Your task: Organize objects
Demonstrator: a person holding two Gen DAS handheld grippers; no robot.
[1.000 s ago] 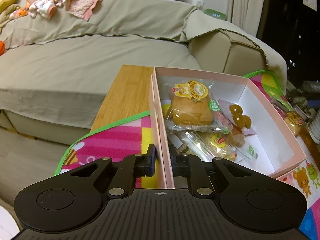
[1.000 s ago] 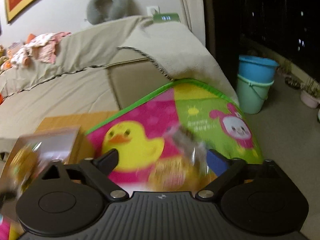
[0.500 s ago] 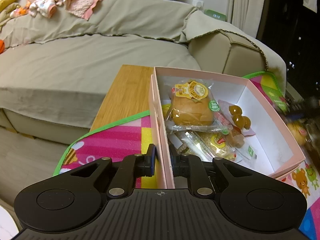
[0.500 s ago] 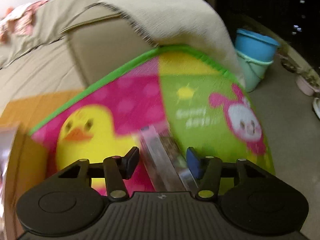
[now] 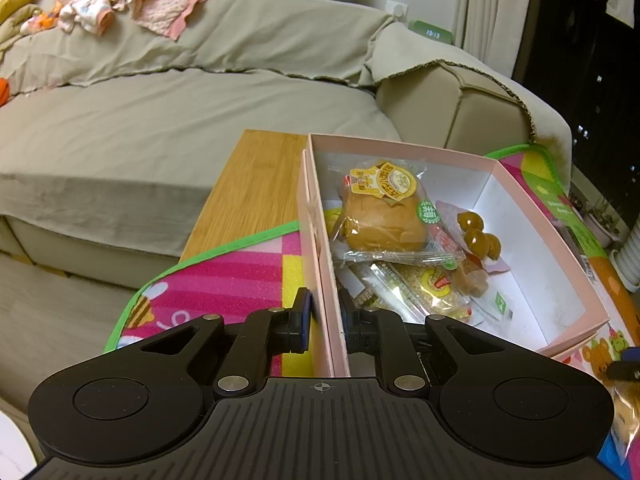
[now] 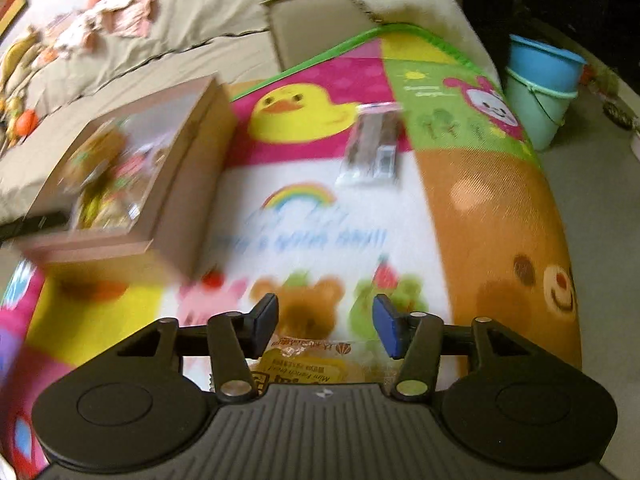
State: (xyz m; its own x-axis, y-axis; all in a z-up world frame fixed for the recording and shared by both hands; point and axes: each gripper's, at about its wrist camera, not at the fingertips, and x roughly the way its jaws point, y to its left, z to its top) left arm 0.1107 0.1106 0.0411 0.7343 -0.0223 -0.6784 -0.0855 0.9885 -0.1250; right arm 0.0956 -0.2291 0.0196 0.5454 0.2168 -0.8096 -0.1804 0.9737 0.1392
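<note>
My left gripper (image 5: 325,322) pinches the pink box (image 5: 532,216) wall, while my right gripper (image 6: 325,322), half-closed around a bread packet (image 6: 316,364) at 6 o'clock without visibly squeezing it, may drop it

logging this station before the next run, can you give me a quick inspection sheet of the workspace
surface: colourful cartoon play mat over a wooden table.
job's things: pink box holding a wrapped bun and other snack packets; one clear snack packet loose on the mat; a yellow bread packet under the right gripper.
clutter: nothing seen.
grippers: left gripper shut on the box's near wall; right gripper part open, pads clear of the packet, jaws have just been closing.
cables: nothing seen.
surroundings: beige sofa with clothes, stacked buckets.
</note>
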